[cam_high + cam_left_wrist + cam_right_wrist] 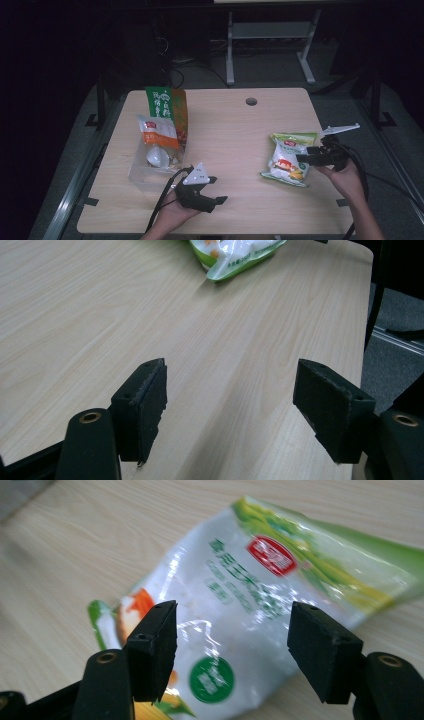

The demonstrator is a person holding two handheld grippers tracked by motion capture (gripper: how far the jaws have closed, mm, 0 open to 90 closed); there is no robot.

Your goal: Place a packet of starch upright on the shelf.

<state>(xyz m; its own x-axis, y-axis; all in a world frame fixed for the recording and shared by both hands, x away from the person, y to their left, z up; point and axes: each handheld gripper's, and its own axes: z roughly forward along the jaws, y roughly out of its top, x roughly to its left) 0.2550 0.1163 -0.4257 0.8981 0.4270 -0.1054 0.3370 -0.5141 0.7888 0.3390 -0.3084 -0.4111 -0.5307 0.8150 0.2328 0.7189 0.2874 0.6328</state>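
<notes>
Hovering my right gripper (227,645) over the green-and-white snack bag (288,158), jaws spread wide with nothing between them yet. In the right gripper view the bag sits directly below the gap, pads (155,647) off to either side, so I'd judge this as lining up for a grab. The bag lies flat near the right edge of the tabletop (240,135), about midway front to back. Coming at it from the right edge keeps my arm off the rest of the table.

Left gripper (207,192) is parked near the front edge, left of centre, jaws also wide open and holding nothing. In the left gripper view it looks across bare wood towards the same bag (235,255). Probably just waiting out of the way.

Clear plastic bin (150,167) sits towards the left edge, with a white-and-orange packet (159,132) and a tall green-and-brown bag (167,107) standing or leaning in it. Something white (157,157) lower in the bin, can't tell what. Likely the drop-off point, so the snack bag would have to cross the middle of the table.

Surface: light wood-grain laminate, smooth, with a cable hole (251,101) near the back edge. A slick bag on it may slide when pinched.

Room is dim: grey floor, white desk frame (270,45) behind, cables on the floor.
</notes>
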